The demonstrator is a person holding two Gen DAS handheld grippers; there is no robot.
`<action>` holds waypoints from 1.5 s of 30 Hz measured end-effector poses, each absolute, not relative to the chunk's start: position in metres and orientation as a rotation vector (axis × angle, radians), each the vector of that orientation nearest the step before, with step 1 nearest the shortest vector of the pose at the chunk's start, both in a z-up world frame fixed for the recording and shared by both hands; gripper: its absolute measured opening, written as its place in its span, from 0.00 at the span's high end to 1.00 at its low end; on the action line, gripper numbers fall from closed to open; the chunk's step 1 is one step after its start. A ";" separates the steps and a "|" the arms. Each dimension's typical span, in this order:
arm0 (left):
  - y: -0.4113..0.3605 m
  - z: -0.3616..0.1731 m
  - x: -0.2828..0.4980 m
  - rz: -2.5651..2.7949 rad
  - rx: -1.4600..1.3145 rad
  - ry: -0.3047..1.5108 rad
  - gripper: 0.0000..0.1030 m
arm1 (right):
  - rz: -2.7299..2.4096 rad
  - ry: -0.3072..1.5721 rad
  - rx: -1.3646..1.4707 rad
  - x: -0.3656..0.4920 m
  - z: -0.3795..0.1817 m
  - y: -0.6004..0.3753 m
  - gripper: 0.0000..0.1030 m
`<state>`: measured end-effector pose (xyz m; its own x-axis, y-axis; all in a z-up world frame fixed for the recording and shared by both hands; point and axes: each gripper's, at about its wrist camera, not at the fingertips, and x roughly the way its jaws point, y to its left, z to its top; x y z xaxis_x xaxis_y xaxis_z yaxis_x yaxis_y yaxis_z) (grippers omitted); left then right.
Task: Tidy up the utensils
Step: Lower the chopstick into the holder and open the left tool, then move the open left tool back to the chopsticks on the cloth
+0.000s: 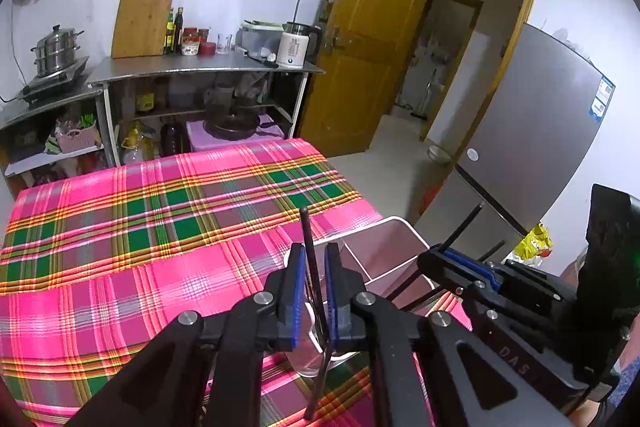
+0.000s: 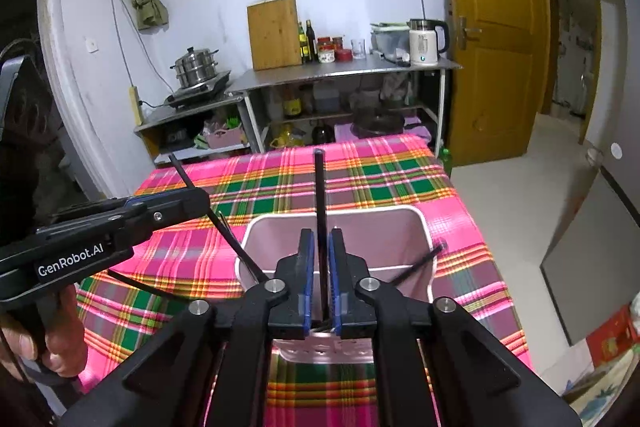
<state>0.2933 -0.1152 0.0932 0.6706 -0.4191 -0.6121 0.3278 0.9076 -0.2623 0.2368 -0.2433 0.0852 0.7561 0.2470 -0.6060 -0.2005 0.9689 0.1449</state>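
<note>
A white divided caddy [image 2: 416,223] stands on the plaid tablecloth, and both grippers hang over it. My left gripper [image 1: 314,251] is shut on a thin black utensil [image 1: 305,227] that stands nearly upright. Its lower end reaches down at the caddy's [image 1: 396,227] near left corner. My right gripper [image 2: 321,233] has a second black utensil [image 2: 320,187] upright between its pads. A sliver of light shows beside that handle, so the pads stand slightly open. Its lower end is hidden behind the fingers. Another black utensil [image 2: 420,263] leans out of the caddy's right side.
The plaid table [image 2: 380,179] stretches ahead of the caddy. Behind it are steel shelves with a steamer pot [image 2: 196,67], a cutting board [image 2: 274,33], bottles, jars and a kettle [image 2: 424,41]. A fridge [image 1: 532,131] and an open wooden door [image 1: 372,39] are to the right. A hand [image 2: 60,347] holds the left gripper.
</note>
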 end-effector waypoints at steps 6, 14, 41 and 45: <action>-0.103 0.111 0.277 -0.413 -0.135 0.678 0.91 | 0.246 0.629 0.081 0.221 0.102 -0.247 0.86; -0.076 0.130 0.242 -0.373 -0.137 0.625 0.91 | 0.254 0.573 0.106 0.191 0.121 -0.252 0.83; -0.020 0.061 0.133 -0.269 -0.182 0.694 0.86 | 0.379 0.640 0.105 0.112 0.084 -0.224 0.82; -0.019 0.047 0.126 -0.260 -0.180 0.712 0.86 | 0.391 0.666 0.099 0.107 0.072 -0.219 0.82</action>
